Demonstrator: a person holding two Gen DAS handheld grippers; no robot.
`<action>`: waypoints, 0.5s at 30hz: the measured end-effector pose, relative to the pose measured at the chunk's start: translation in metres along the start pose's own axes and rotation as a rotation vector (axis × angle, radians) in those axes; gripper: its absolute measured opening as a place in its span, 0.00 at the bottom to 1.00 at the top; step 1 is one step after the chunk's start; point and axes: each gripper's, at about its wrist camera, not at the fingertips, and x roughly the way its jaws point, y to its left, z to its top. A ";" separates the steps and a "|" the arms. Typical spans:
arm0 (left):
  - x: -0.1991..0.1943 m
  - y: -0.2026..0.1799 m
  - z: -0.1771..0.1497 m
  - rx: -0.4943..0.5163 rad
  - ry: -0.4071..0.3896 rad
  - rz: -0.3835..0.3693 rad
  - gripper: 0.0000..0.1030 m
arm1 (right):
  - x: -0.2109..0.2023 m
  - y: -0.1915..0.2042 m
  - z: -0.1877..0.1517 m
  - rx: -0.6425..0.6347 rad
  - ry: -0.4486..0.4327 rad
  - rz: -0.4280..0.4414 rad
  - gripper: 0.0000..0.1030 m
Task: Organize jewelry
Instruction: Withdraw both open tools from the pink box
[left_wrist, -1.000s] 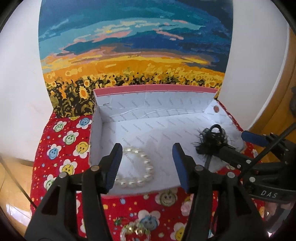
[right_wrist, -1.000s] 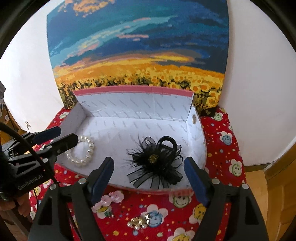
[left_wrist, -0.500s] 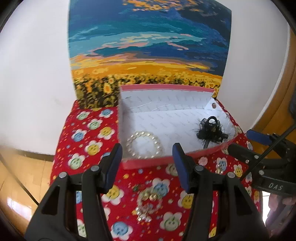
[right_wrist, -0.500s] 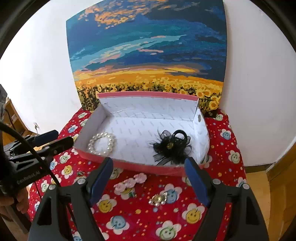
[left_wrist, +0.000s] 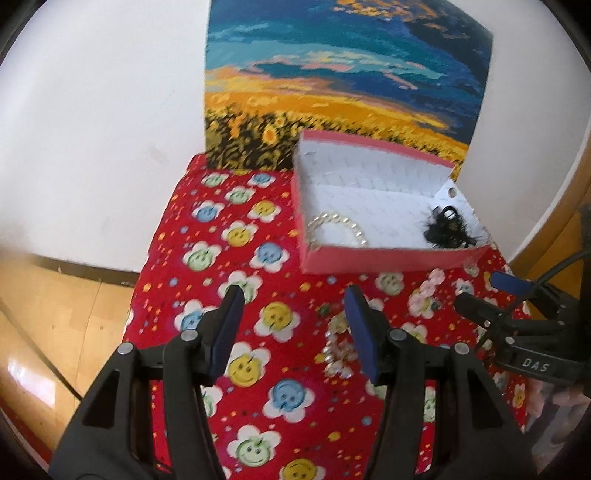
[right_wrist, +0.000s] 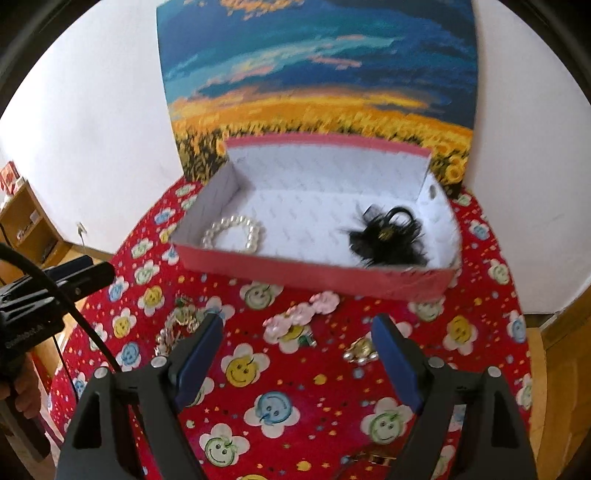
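Two items lie in the box (right_wrist: 314, 275): pearl bracelet (right_wrist: 236, 234) and black hair tie (right_wrist: 388, 240). Several pieces (right_wrist: 299, 321) remain on the surface (right_wrist: 332, 398). Left tool (left_wrist: 291, 332) and right tool (right_wrist: 297, 354) are both released, empty.

One pink box (right_wrist: 310, 275). Inside: one pearl bracelet (right_wrist: 236, 233), one black feathered hair tie (right_wrist: 388, 236). On red cloth (right_wrist: 280, 435): one pink flower clip (right_wrist: 299, 317), one rhinestone chain (right_wrist: 177, 326), one small gold brooch (right_wrist: 360, 350).

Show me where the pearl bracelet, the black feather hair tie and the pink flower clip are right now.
pearl bracelet (right_wrist: 236, 232): right wrist view, on its bead ring, inside the box.
black feather hair tie (right_wrist: 386, 238): right wrist view, on its feathered middle, inside the box.
pink flower clip (right_wrist: 301, 315): right wrist view, on its petals, on the cloth.
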 end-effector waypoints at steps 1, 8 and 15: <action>0.001 0.003 -0.002 -0.006 0.003 0.004 0.48 | 0.004 0.001 -0.001 0.000 0.007 0.000 0.82; 0.006 0.021 -0.012 -0.042 0.020 0.015 0.48 | 0.039 0.004 -0.006 0.060 0.069 -0.019 0.82; 0.012 0.031 -0.018 -0.061 0.031 0.013 0.48 | 0.067 -0.002 -0.002 0.152 0.110 -0.038 0.82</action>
